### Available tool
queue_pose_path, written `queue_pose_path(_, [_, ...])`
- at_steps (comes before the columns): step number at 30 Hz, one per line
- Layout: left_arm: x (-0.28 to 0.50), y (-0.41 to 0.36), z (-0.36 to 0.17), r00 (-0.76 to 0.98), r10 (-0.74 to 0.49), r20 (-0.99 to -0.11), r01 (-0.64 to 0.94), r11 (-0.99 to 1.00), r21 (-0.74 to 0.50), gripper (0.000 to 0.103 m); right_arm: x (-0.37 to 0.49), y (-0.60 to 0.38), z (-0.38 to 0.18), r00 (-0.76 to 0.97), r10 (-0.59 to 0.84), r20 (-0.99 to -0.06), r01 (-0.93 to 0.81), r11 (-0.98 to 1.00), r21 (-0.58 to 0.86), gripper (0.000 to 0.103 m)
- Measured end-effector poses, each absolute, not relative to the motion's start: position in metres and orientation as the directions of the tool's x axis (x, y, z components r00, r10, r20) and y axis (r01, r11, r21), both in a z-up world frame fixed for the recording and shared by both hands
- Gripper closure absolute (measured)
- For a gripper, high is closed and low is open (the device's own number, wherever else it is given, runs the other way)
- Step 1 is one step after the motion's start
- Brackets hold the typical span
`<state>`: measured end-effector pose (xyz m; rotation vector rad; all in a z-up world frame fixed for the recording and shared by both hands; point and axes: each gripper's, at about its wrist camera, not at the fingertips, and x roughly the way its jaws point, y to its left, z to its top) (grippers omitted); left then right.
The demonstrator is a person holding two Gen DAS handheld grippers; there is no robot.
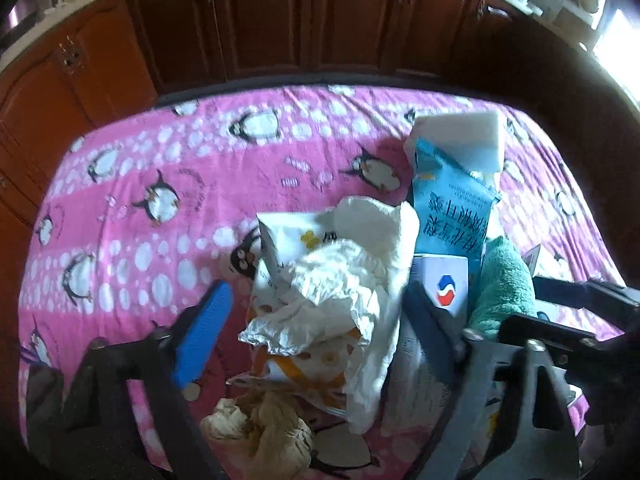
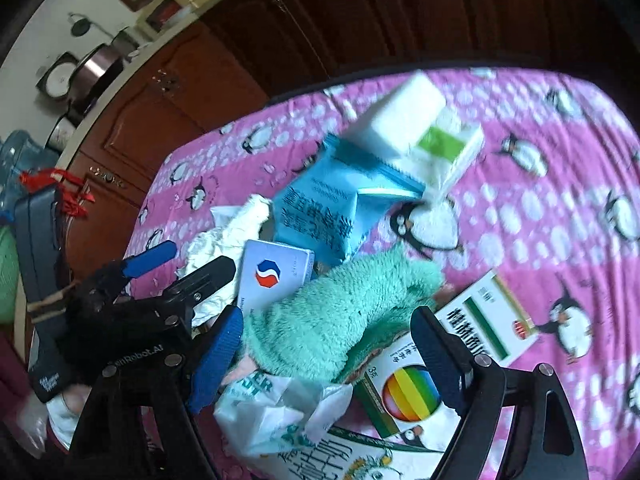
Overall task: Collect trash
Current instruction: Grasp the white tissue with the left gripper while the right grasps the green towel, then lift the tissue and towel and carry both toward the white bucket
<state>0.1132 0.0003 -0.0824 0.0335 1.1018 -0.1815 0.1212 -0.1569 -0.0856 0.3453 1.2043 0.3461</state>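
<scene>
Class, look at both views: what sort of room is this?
Probably a home kitchen or dining area: wooden cabinets, pots on a counter, and a table under a pink penguin cloth.

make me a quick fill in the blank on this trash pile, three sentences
1. The pile lies on a pink cloth printed with ____.
2. Between the right hand-held gripper's blue fingers lies a fluffy ____ towel.
3. The small white box beside the towel carries a red and ____ round logo.

Missing words: penguins; green; blue
</scene>
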Motion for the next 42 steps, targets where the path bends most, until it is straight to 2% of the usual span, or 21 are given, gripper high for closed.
queue_pose_path(2, [0.114,0.004,-0.086,0.423,-0.143,-0.895,0.152,0.985,-0.085,0.026,0.121,-0.159,-0.089,0.311,0.476,-0.822,-0.064,0.874,0.482,0.047])
queue_pose_path(3, [0.113,0.006,-0.087,0.422,-0.146,-0.895,0.144,0.985,-0.093,0.027,0.121,-0.16,-0.091,0.311,0.478,-0.822,-0.062,0.873,0.484,0.049])
queue_pose_path(5, [0.112,0.01,-0.086,0.421,-0.158,-0.893,0.14,0.984,-0.109,0.044,0.119,-0.158,-0.086,0.32,0.476,-0.819,-0.093,0.876,0.473,0.056])
queue_pose_path(6, [0.111,0.012,-0.083,0.425,-0.16,-0.891,0.138,0.984,-0.111,0.047,0.118,-0.156,-0.085,0.325,0.47,-0.821,-0.106,0.88,0.462,0.057])
queue_pose_path(8, [0.108,0.015,-0.078,0.432,-0.167,-0.886,0.139,0.983,-0.118,0.064,0.113,-0.155,-0.077,0.345,0.469,-0.813,-0.135,0.882,0.451,0.06])
queue_pose_path(10, [0.105,0.02,-0.069,0.443,-0.179,-0.878,0.134,0.982,-0.132,0.074,0.105,-0.155,-0.066,0.374,0.472,-0.799,-0.163,0.881,0.444,0.061])
queue_pose_path(12, [0.1,0.026,-0.059,0.458,-0.206,-0.865,0.132,0.978,-0.162,0.075,0.1,-0.158,-0.058,0.395,0.481,-0.782,-0.177,0.876,0.449,0.061])
queue_pose_path(14, [0.095,0.029,-0.05,0.478,-0.213,-0.853,0.138,0.976,-0.166,0.08,0.094,-0.163,-0.048,0.418,0.486,-0.768,-0.186,0.873,0.451,0.062])
queue_pose_path(26, [0.073,0.019,0.004,0.553,-0.243,-0.797,0.176,0.969,-0.173,0.081,0.07,-0.198,-0.002,0.527,0.523,-0.67,-0.204,0.843,0.497,0.062])
queue_pose_path(30, [0.074,0.018,0.0,0.544,-0.231,-0.807,0.16,0.972,-0.17,0.081,0.062,-0.206,0.008,0.55,0.522,-0.652,-0.208,0.842,0.498,0.062])
queue_pose_path(36, [0.091,0.038,-0.025,0.511,-0.201,-0.836,0.034,0.976,-0.214,0.08,0.058,-0.212,0.004,0.541,0.52,-0.662,-0.199,0.843,0.499,0.062])
queue_pose_path(39, [0.099,0.046,-0.035,0.484,-0.229,-0.844,0.002,0.965,-0.261,0.068,0.059,-0.208,-0.001,0.525,0.524,-0.671,-0.198,0.842,0.502,0.062])
queue_pose_path(41, [0.102,0.049,-0.038,0.482,-0.256,-0.838,-0.011,0.954,-0.298,0.053,0.06,-0.205,-0.004,0.514,0.527,-0.677,-0.201,0.841,0.502,0.062])
queue_pose_path(42, [0.103,0.049,-0.038,0.489,-0.263,-0.832,-0.015,0.951,-0.309,0.051,0.061,-0.204,-0.006,0.509,0.529,-0.679,-0.204,0.841,0.502,0.062])
